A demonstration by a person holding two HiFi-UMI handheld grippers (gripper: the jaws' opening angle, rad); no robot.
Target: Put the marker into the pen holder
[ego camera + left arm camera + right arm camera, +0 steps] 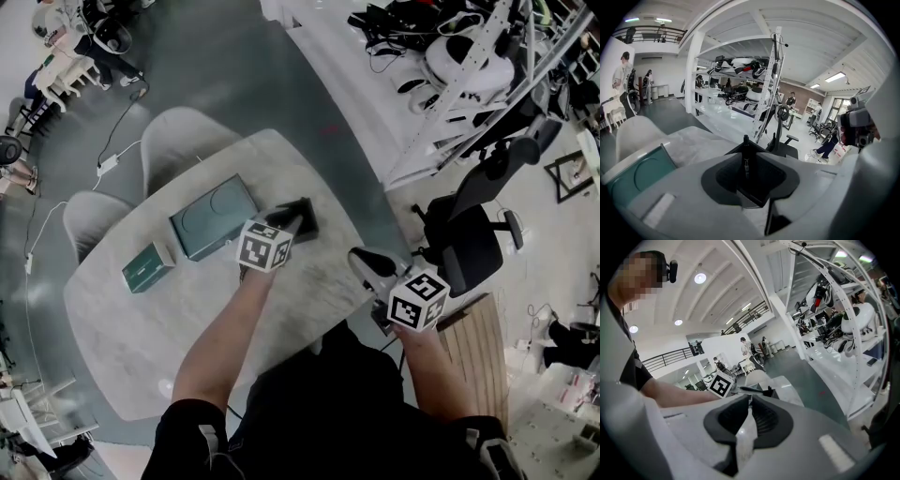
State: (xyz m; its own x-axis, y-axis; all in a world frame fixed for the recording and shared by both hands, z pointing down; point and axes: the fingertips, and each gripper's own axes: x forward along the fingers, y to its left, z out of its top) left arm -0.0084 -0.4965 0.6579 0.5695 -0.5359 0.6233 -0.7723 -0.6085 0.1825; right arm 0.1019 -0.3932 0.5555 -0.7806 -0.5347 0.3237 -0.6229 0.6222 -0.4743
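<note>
A thin black marker [746,161] stands upright between the jaws of my left gripper [747,153]. Its lower end is down inside the black mesh pen holder [762,180]. The jaws stand wider apart than the marker and do not press on it. In the head view the left gripper [287,221] is right over the pen holder [307,225] at the far side of the marble table [141,328]. My right gripper [367,264] hovers off the table's right edge. Its pads [761,420] are closed together with nothing between them.
A large teal box [214,217] and a small teal box [147,266] lie to the left of the pen holder. Two grey chairs [186,136] stand behind the table. A black office chair [469,242] and a wooden board [478,349] are at the right.
</note>
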